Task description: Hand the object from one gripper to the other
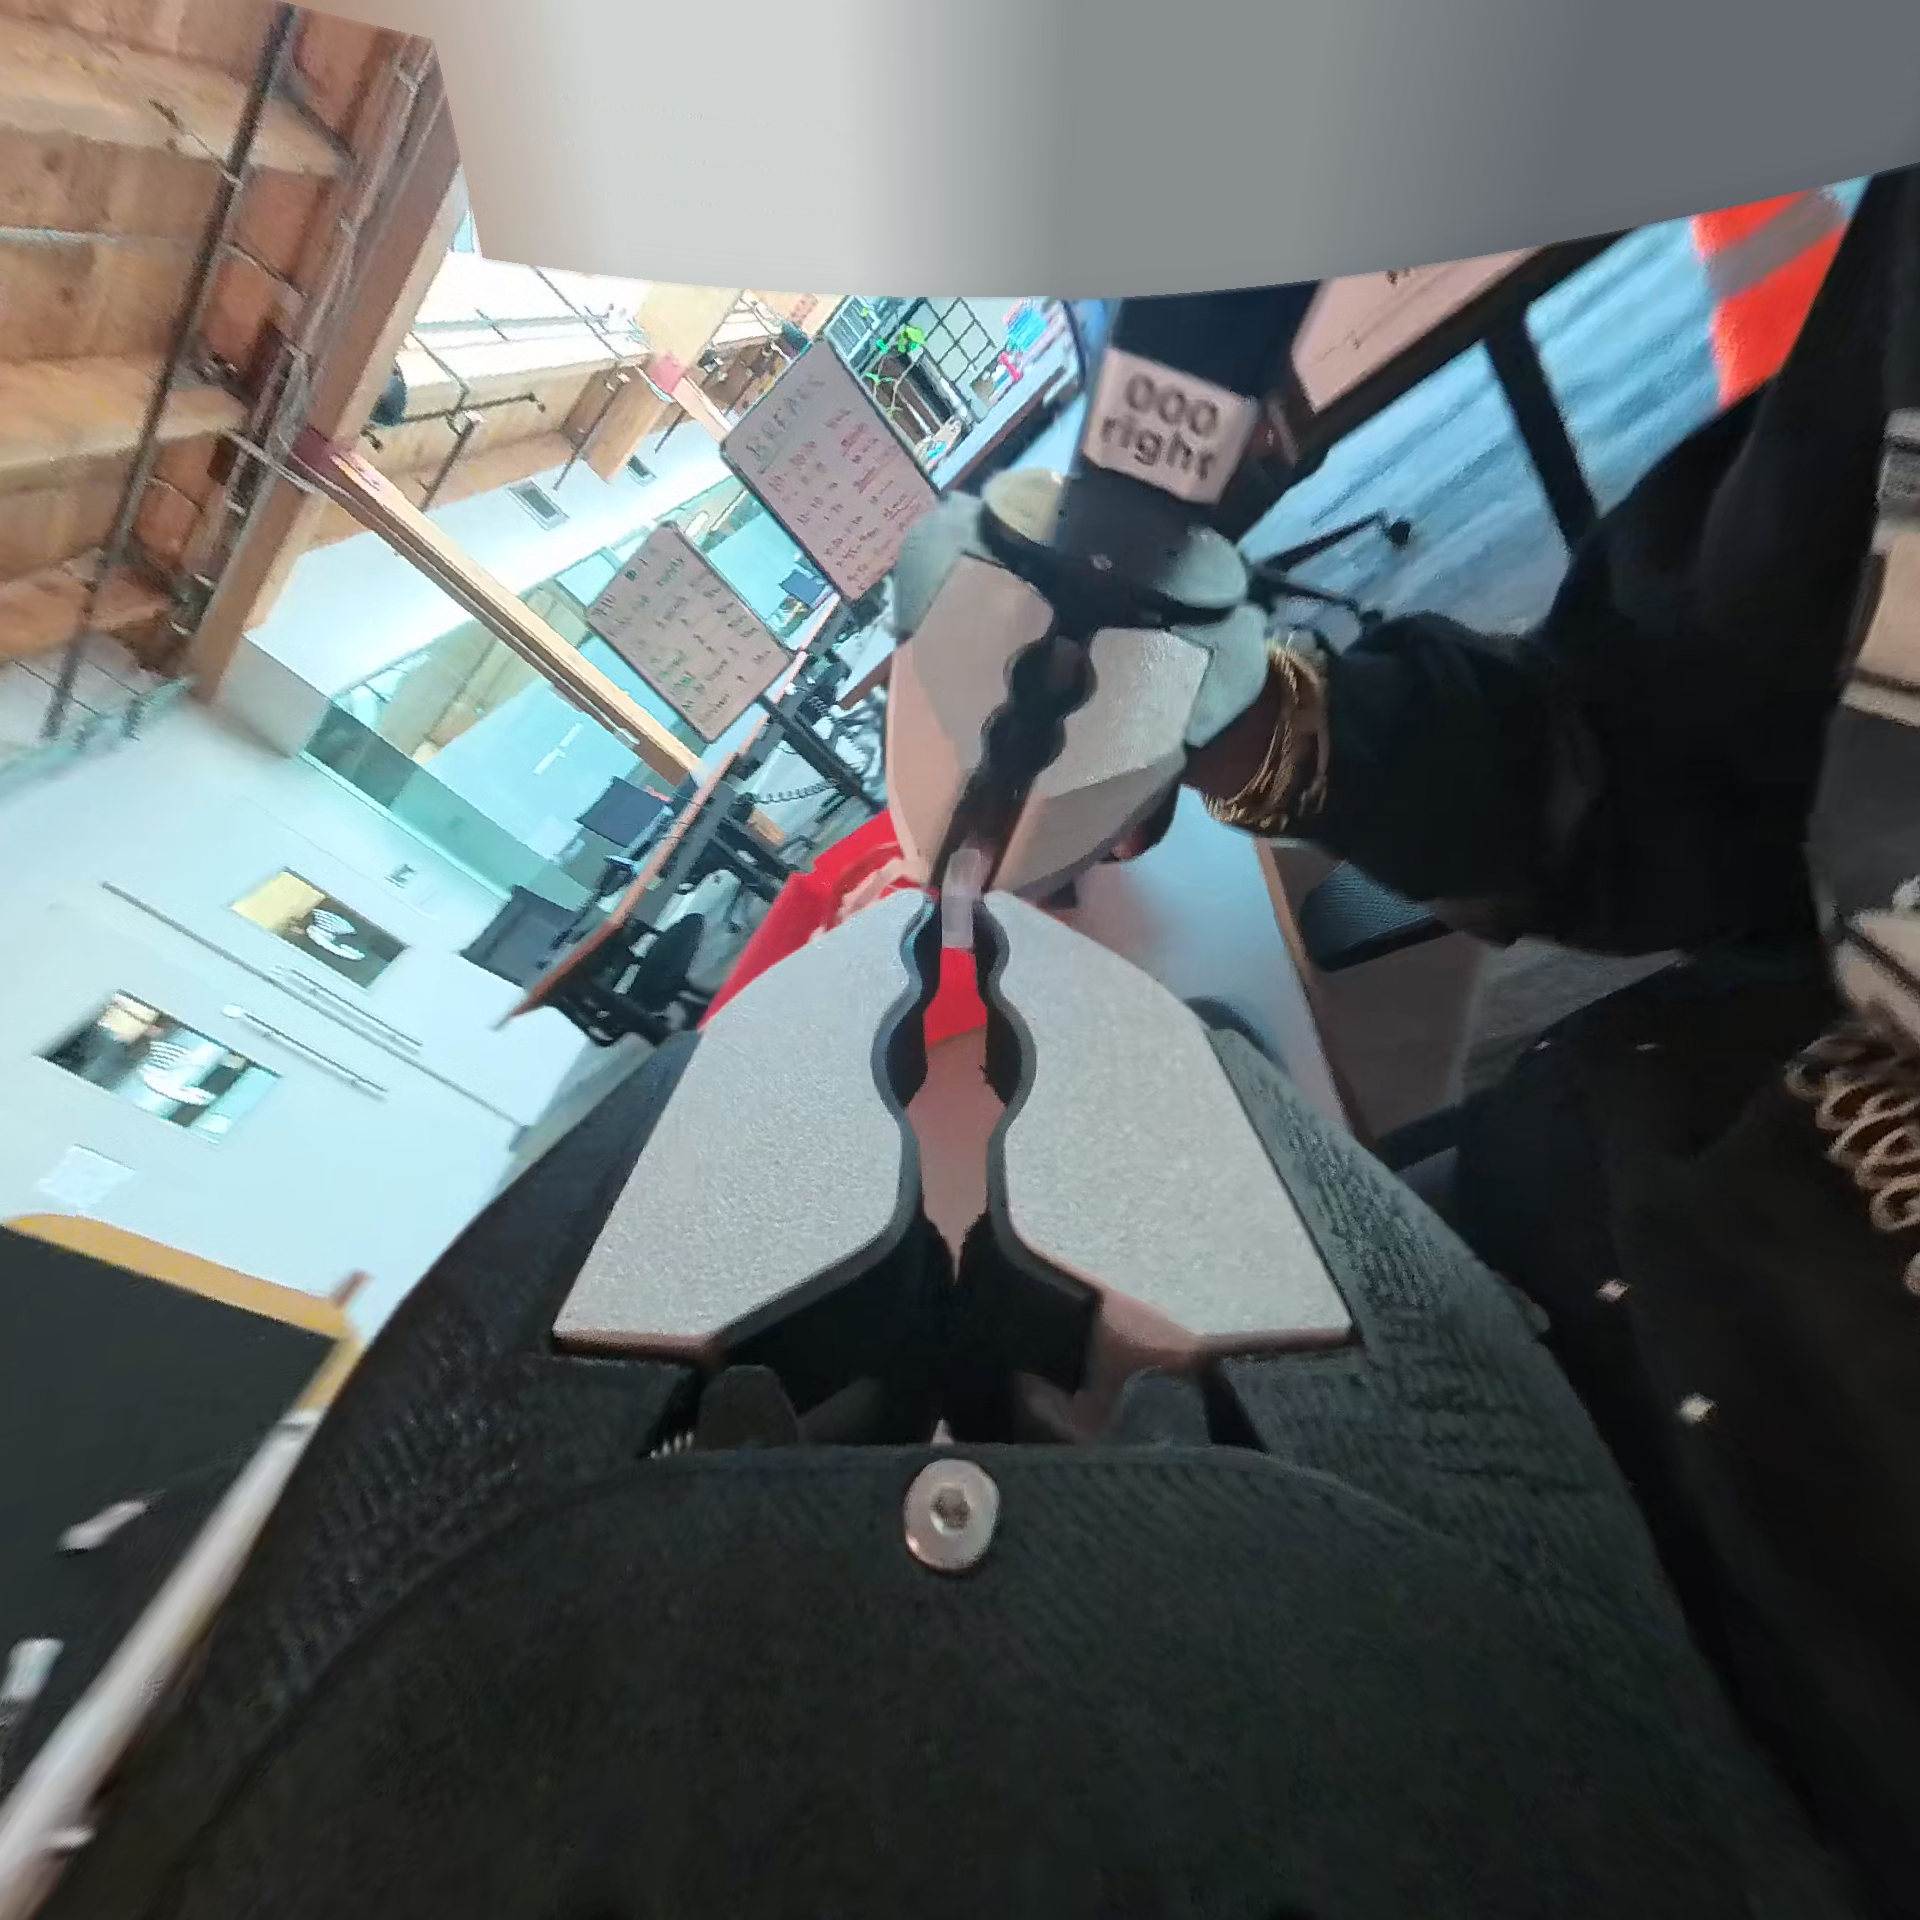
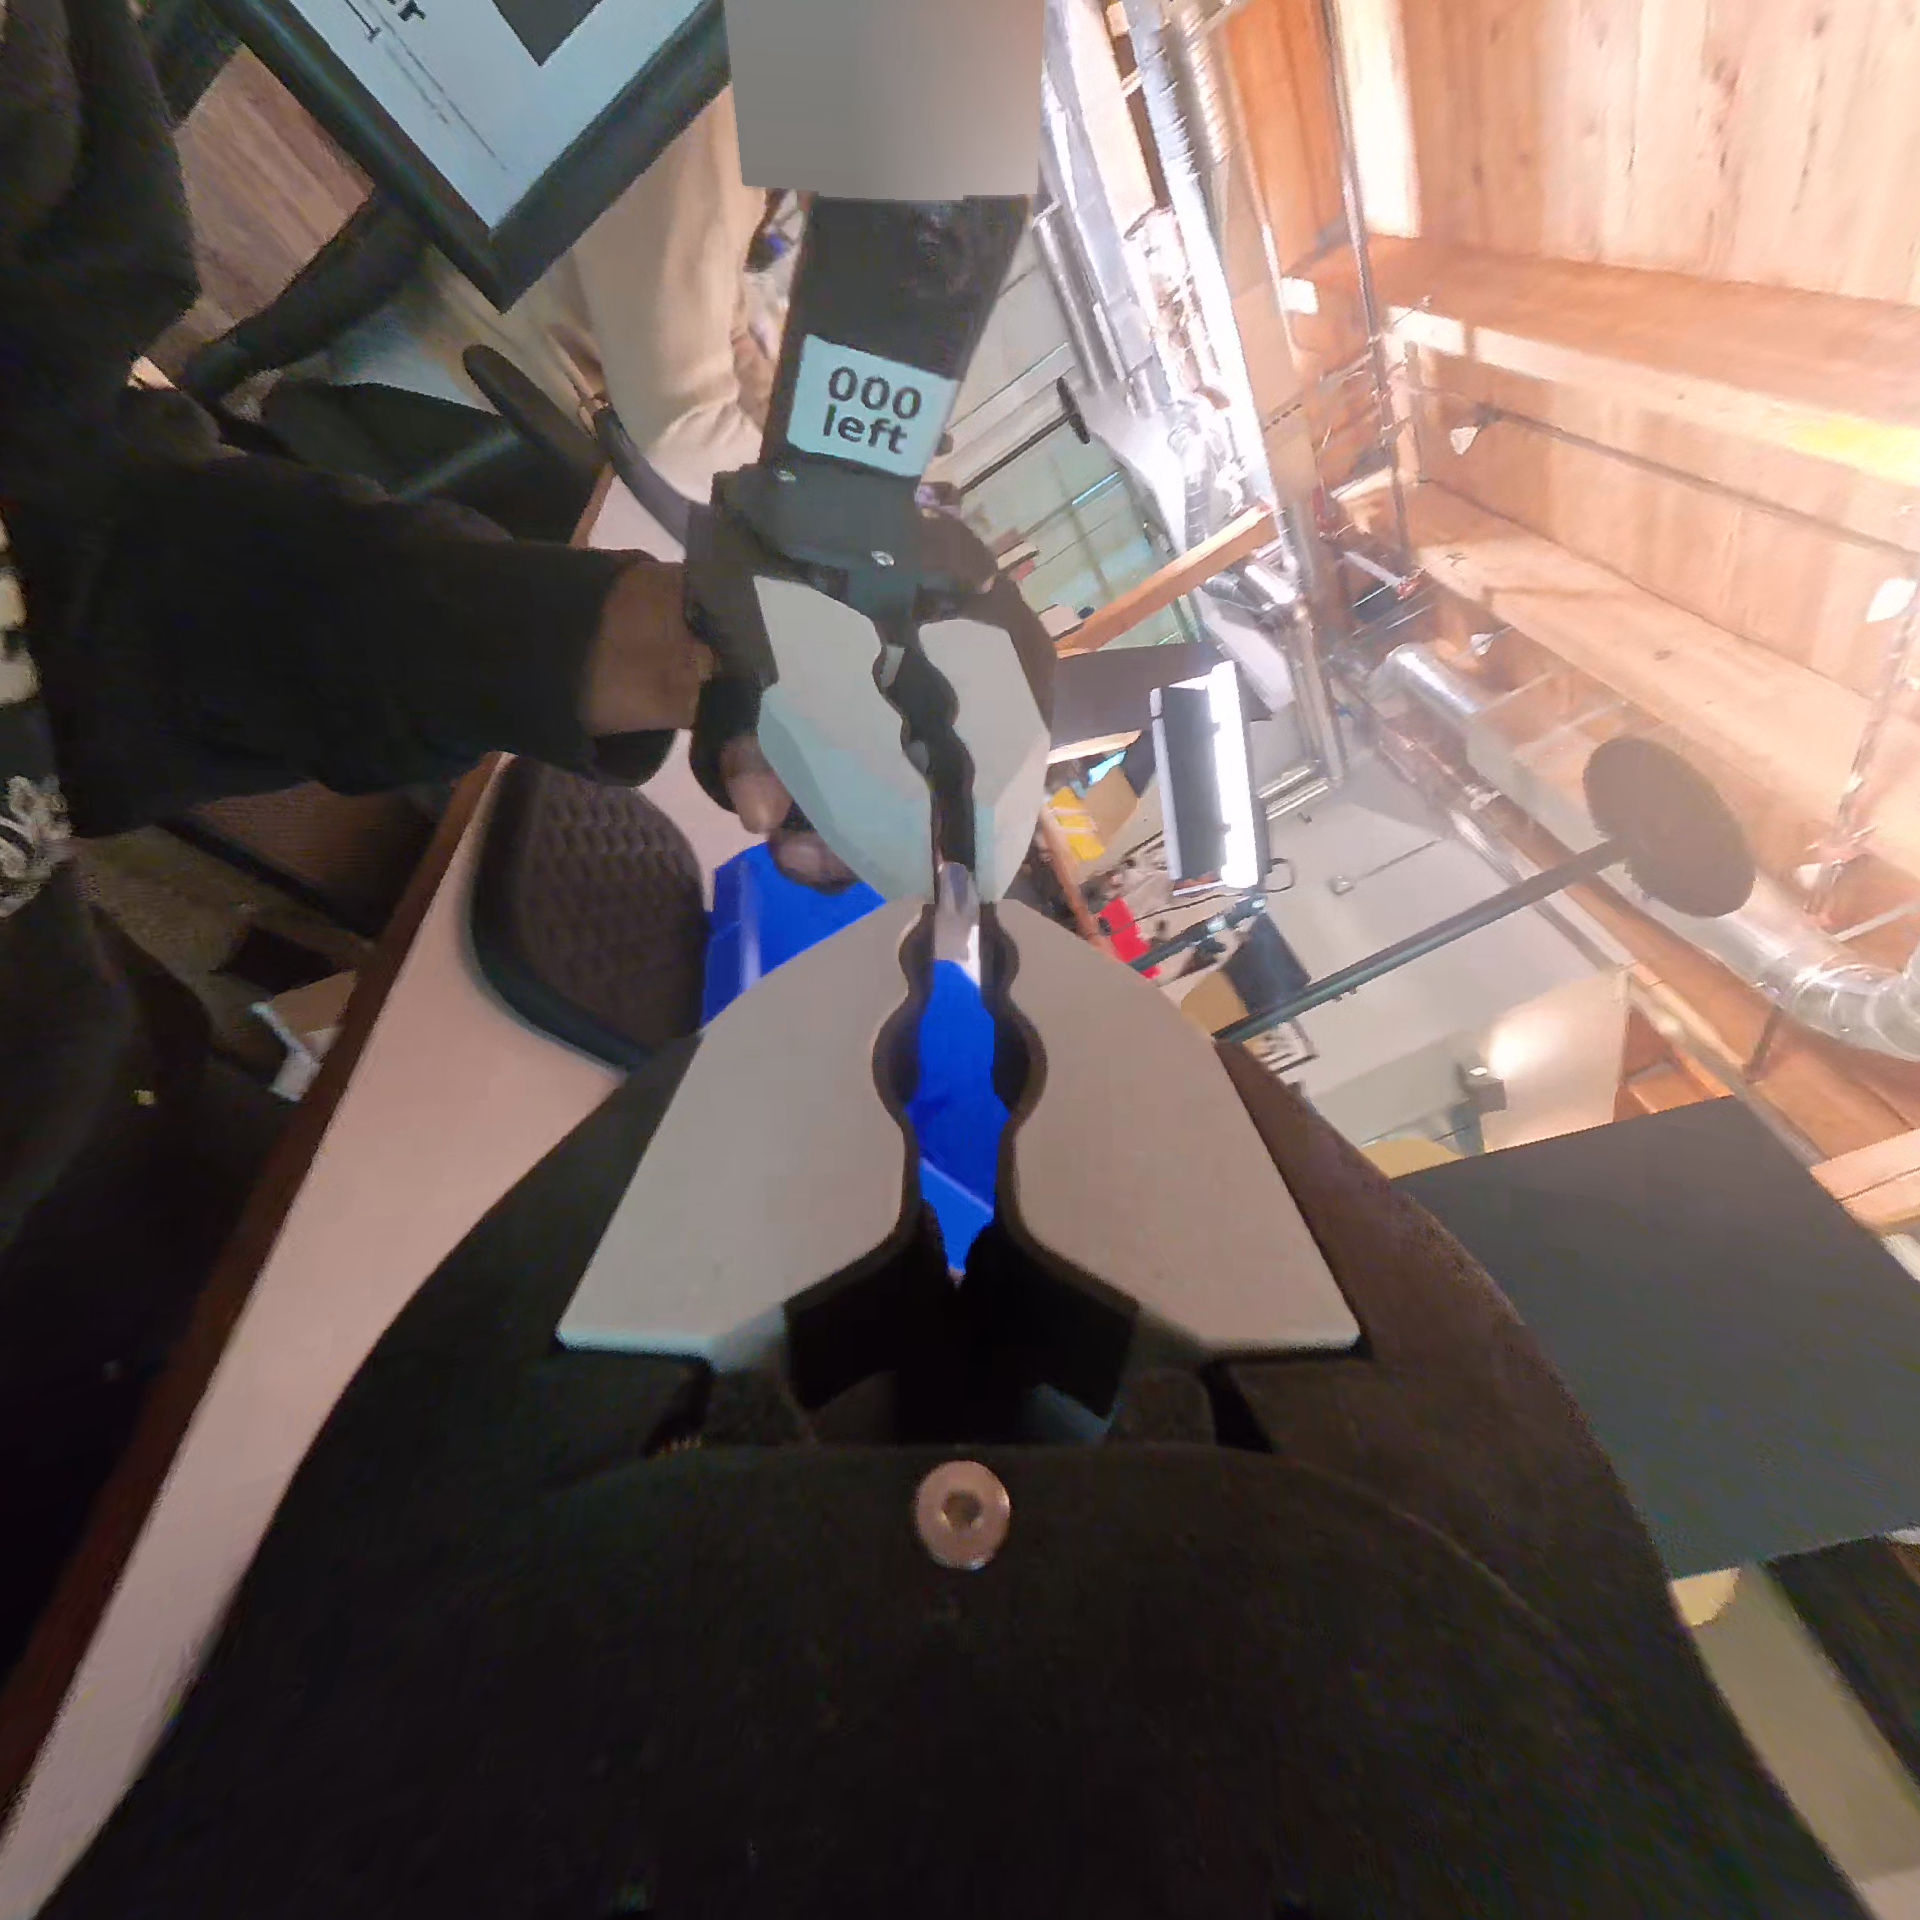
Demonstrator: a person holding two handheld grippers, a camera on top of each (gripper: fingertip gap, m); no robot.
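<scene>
We see both grippers tip to tip in mid-air. The left gripper [image 1: 958, 928] has its jaws nearly closed on one end of the small, thin, pale translucent strip-like object [image 1: 960, 902]; the right gripper [image 2: 957, 920] is likewise pinched on the other end. Both grips sit right at the jaw tips, so we judge that pulling apart before one side releases could bend or drop it.

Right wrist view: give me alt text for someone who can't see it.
The right gripper and left gripper meet tip to tip, both sets of jaws closed on one small pale object between them. A blue bin sits behind.
</scene>
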